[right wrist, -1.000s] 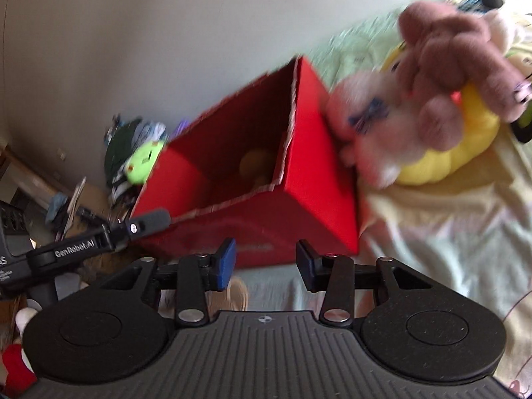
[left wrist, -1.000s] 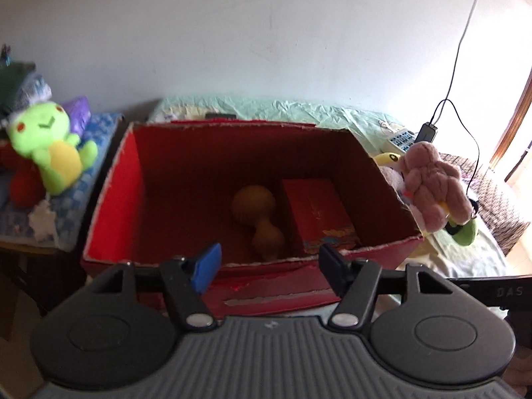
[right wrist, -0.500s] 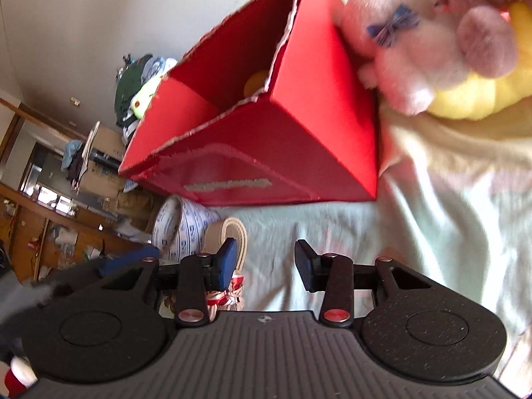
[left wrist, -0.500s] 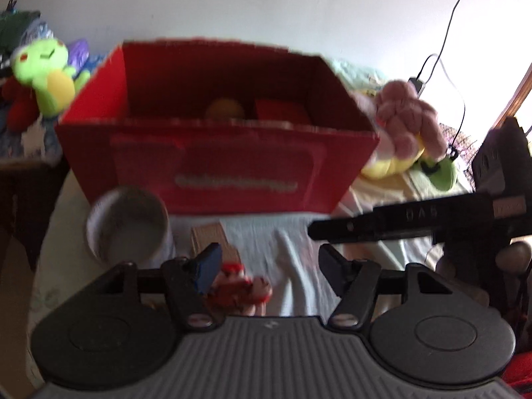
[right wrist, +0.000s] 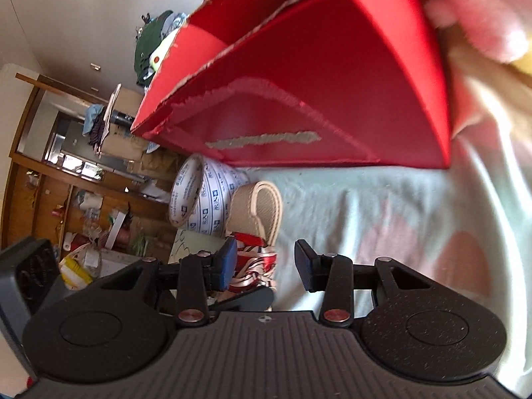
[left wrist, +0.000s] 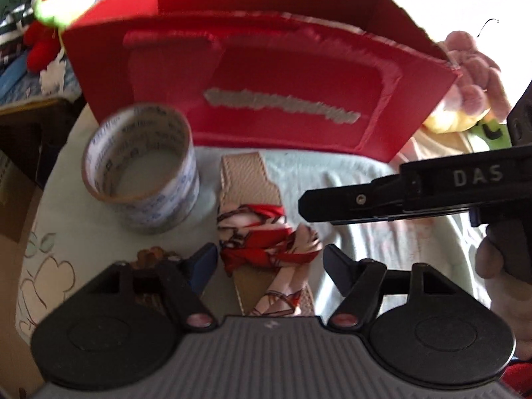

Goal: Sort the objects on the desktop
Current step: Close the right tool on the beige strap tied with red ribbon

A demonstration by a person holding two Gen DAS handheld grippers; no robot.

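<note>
Dropped and pitched down since a second ago: left view then looked into the red box (left wrist: pixel 266 76) at a gourd-shaped thing and a small red carton, now looks at the box's front wall with the loose items on the pale cloth-covered surface (left wrist: pixel 382 232) in front of it; right view swung likewise from box and plush toys to the same patch. Largest first: red box at the back, open-topped, interior no longer visible from either view. Next, tape roll (left wrist: pixel 143 173) standing on its edge-face, just left of the strap piece, apparently not touching. Then beige strap-like item wrapped with a red patterned scarf (left wrist: pixel 262 232), long axis running roughly away from the left tool (left wrist: pixel 267 262) toward the box, tilted slightly. Key relation: scarf bundle sits directly between the left tool's fingers, close in, axis along the pointing line, so a grasp across its narrow width looks right. Left tool spread and opening wider, pads clear of the bundle. Right tool (right wrist: pixel 266 259) partly spread, nothing pinched; same bundle lies off its left finger, so left looks nearer and better lined up. Right tool's arm crosses the left view's right side, hand (left wrist: pixel 498 286) cut off at the edge. Hard to read: near end of the strap hidden under the left tool body; small brown object (left wrist: pixel 153 254) beside its left finger unidentifiable; motion blur throughout; plush toys (left wrist: pixel 472 76) right of the box washed out.
</note>
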